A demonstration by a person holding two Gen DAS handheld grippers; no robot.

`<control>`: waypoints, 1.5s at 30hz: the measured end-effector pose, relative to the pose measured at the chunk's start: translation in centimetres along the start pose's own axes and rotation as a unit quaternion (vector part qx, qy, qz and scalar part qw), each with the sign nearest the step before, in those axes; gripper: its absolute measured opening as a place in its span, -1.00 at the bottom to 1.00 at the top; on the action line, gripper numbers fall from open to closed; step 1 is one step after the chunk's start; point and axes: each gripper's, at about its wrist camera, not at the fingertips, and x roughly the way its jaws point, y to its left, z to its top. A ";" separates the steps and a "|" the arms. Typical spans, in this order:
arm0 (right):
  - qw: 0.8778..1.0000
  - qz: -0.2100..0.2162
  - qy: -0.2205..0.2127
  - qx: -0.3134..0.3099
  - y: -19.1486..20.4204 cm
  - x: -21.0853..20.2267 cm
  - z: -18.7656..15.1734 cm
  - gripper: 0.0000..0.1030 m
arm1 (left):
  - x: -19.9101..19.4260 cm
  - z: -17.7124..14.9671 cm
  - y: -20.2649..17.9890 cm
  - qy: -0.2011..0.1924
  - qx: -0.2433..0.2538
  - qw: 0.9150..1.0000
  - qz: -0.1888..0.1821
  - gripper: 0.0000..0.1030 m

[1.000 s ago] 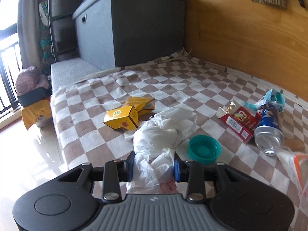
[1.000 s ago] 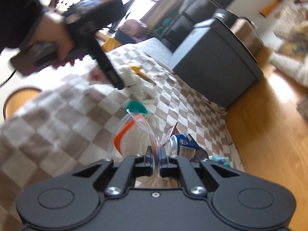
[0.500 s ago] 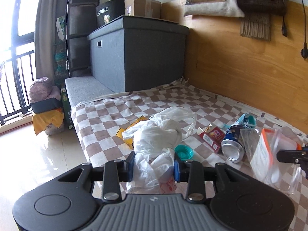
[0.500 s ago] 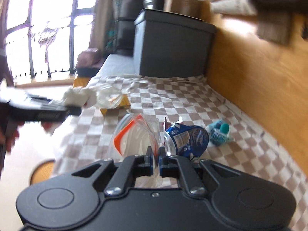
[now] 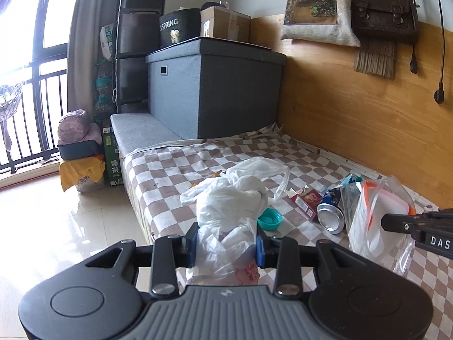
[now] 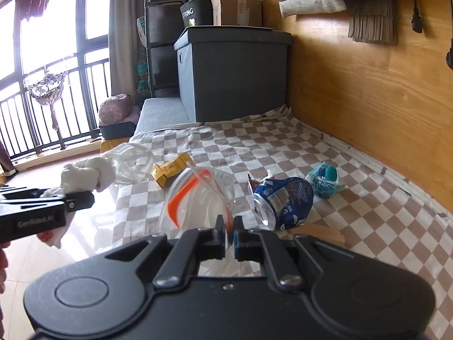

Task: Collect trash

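My left gripper [image 5: 226,248] is shut on a crumpled white plastic bag [image 5: 232,201], lifted above the front edge of the checkered mat [image 5: 170,167]. From the right wrist view the same white plastic bag [image 6: 87,177] hangs at the left, over the floor. My right gripper [image 6: 230,233] is shut on the rim of a clear zip bag with an orange strip [image 6: 195,195], held open and upright; the zip bag [image 5: 376,218] stands right of the white bag. On the mat lie a blue can [image 6: 283,201], a red carton [image 5: 307,201], a teal lid [image 5: 270,218], a yellow box [image 6: 171,168] and a teal wrapper [image 6: 325,180].
A grey storage box [image 5: 218,90] stands at the mat's far end against the wooden wall [image 5: 368,119]. Shiny tiled floor [image 5: 56,226] lies left of the mat, with a yellow bundle and a dark tray [image 5: 79,153] by the balcony railing.
My left gripper rose and drew back with the white bag, lifting it off the mat. The right gripper rolled level, keeping the zip bag, which now shows in the left view.
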 end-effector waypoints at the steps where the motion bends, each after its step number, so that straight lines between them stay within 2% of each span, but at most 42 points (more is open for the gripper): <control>1: 1.000 -0.001 0.000 0.000 0.3 0.0 0.1 -0.89 | -0.2 0.0 0.4 -0.001 -0.002 1.000 0.003 -0.25; 10: 1.000 0.008 -0.004 -0.008 4.8 0.8 0.9 -0.89 | -2.7 -0.2 4.4 -0.015 -0.017 0.999 0.027 -0.25; 17: 0.999 0.042 -0.001 -0.022 10.3 2.0 1.0 -0.89 | -4.7 -1.2 9.5 -0.015 -0.042 0.997 0.063 -0.26; 25: 0.995 0.085 0.017 -0.042 17.5 4.2 -0.3 -0.89 | -5.9 -4.0 15.7 -0.001 -0.084 0.991 0.102 -0.25; 36: 0.986 0.123 0.089 -0.066 25.1 9.5 -6.0 -0.89 | -3.4 -11.4 21.7 0.050 -0.170 0.975 0.133 -0.25; 45: 0.975 0.125 0.168 -0.069 27.6 16.1 -12.1 -0.89 | 1.7 -17.3 24.1 0.115 -0.230 0.957 0.134 -0.25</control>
